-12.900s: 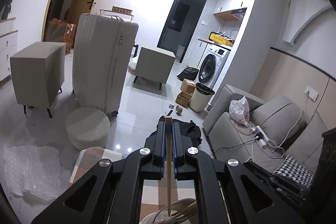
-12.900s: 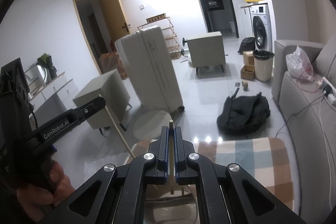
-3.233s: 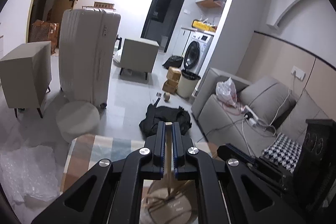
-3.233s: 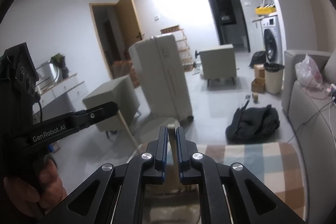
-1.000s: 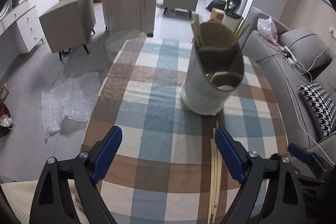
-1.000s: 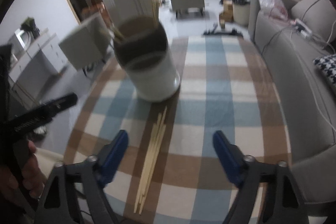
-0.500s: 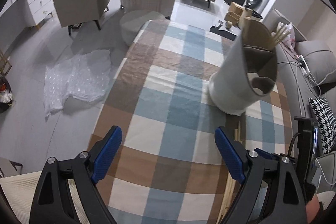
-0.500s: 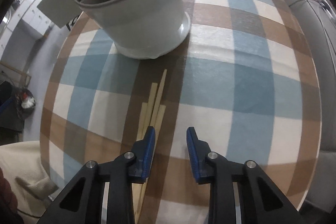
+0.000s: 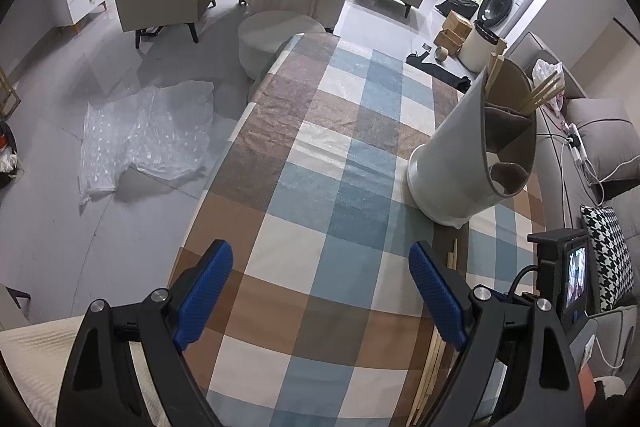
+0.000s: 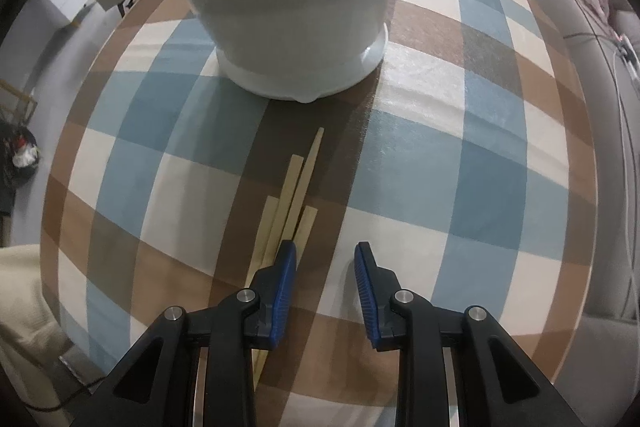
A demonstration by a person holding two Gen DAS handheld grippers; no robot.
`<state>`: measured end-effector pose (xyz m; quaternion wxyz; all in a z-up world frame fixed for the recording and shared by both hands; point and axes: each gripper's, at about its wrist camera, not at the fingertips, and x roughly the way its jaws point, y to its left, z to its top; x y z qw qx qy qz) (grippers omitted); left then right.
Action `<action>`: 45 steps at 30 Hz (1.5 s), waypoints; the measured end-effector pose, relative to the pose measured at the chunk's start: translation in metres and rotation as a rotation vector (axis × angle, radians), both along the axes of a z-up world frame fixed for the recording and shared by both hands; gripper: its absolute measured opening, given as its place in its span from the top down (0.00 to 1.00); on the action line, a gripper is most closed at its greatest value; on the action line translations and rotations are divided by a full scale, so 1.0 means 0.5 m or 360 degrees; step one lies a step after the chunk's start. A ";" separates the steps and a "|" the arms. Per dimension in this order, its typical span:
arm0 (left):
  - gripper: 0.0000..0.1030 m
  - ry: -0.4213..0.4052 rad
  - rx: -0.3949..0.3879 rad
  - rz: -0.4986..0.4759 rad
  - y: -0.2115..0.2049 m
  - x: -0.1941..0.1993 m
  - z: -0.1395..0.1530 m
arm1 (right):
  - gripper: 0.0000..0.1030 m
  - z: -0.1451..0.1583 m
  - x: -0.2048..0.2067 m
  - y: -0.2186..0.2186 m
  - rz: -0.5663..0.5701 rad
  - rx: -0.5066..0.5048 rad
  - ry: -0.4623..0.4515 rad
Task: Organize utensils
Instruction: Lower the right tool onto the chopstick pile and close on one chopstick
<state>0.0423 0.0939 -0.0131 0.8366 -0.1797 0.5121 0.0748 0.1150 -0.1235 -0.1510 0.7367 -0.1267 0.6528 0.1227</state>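
1. Covering the table is a checked cloth (image 9: pixel 340 187) in blue, brown and cream squares; it fills most of both views.
2. Standing on the cloth is a white holder (image 9: pixel 464 163) with a grey lining and inner compartments; a few sticks (image 9: pixel 540 93) poke up from its far compartment.
3. The left gripper (image 9: pixel 320 291) hangs over bare cloth, jaws spread wide with nothing between them.
4. The right gripper (image 10: pixel 326 279) points down at the cloth just in front of the holder (image 10: pixel 296 7). Its jaws have just been closing and now stand narrow but unclenched, with only cloth in the gap.
5. Four chopsticks (image 10: pixel 294 195) lie flat in a loose bundle on a brown stripe near the holder's base. The right gripper's left finger (image 10: pixel 282 281) overlaps their near ends; they sit outside the gap, not grasped.
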 end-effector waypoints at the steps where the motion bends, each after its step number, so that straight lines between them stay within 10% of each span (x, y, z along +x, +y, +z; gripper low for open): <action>1: 0.16 0.0003 -0.0005 0.0004 0.002 0.000 -0.001 | 0.73 0.001 -0.001 0.003 0.0011 -0.0016 0.0001; 24: 0.16 0.0039 -0.0015 0.0053 0.022 0.002 -0.013 | 0.81 0.009 0.046 0.077 0.0044 -0.0169 0.0065; 35: 0.16 0.0122 0.0017 -0.0012 -0.010 0.016 -0.036 | 0.94 0.039 0.055 0.015 -0.0143 0.0121 -0.0028; 45: 0.16 0.0385 0.0003 -0.0286 -0.139 0.051 -0.128 | 0.95 0.136 0.020 -0.246 -0.0779 0.0775 -0.0178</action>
